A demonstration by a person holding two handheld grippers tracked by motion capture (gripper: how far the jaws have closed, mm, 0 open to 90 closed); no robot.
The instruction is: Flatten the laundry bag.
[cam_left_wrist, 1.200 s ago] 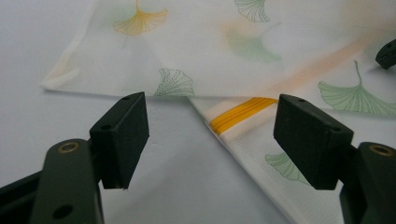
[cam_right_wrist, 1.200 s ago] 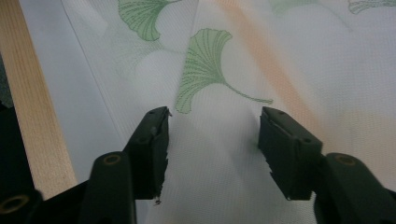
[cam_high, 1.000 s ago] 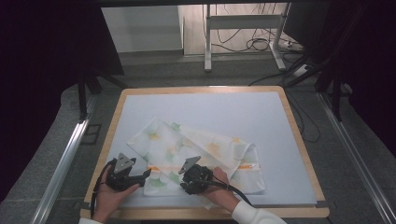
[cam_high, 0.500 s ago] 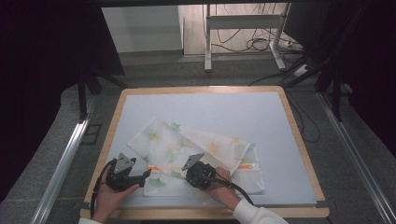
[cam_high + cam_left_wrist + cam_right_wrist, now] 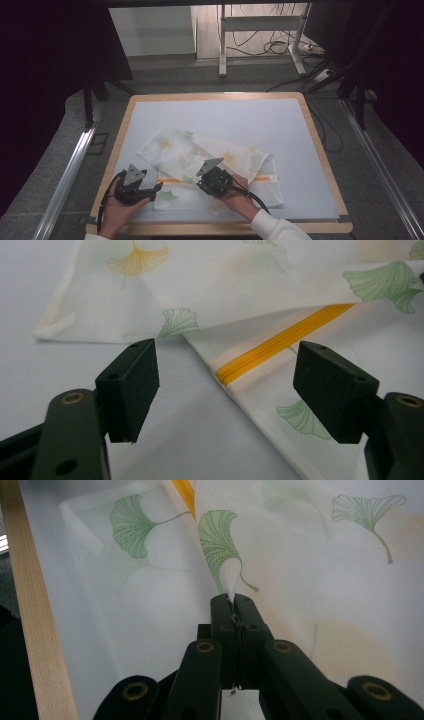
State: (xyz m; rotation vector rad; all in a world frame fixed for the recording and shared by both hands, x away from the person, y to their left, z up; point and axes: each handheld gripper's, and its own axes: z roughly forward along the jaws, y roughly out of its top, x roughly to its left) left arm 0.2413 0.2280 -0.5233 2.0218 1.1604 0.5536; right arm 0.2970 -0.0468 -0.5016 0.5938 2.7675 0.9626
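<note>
A white cloth (image 5: 210,160) printed with green and yellow ginkgo leaves lies folded on the pale blue mat, with an orange zipper strip (image 5: 172,180) along its lower layer. My left gripper (image 5: 150,189) rests at the cloth's near-left edge, open; in the left gripper view the zipper strip (image 5: 280,345) runs between its pads (image 5: 132,385) without touching them. My right gripper (image 5: 212,177) sits on the cloth's middle near edge. In the right gripper view its jaws (image 5: 233,611) are shut on a pinched peak of the cloth (image 5: 310,580).
The pale blue mat (image 5: 240,120) sits in a wooden frame (image 5: 320,145). Its near edge (image 5: 35,630) runs close beside the right gripper. Far half of the mat is bare. Table legs and cables stand beyond the far edge.
The right gripper has shifted slightly rightward and up with the pinched cloth. The left gripper has stayed almost still at the cloth's near-left edge.
</note>
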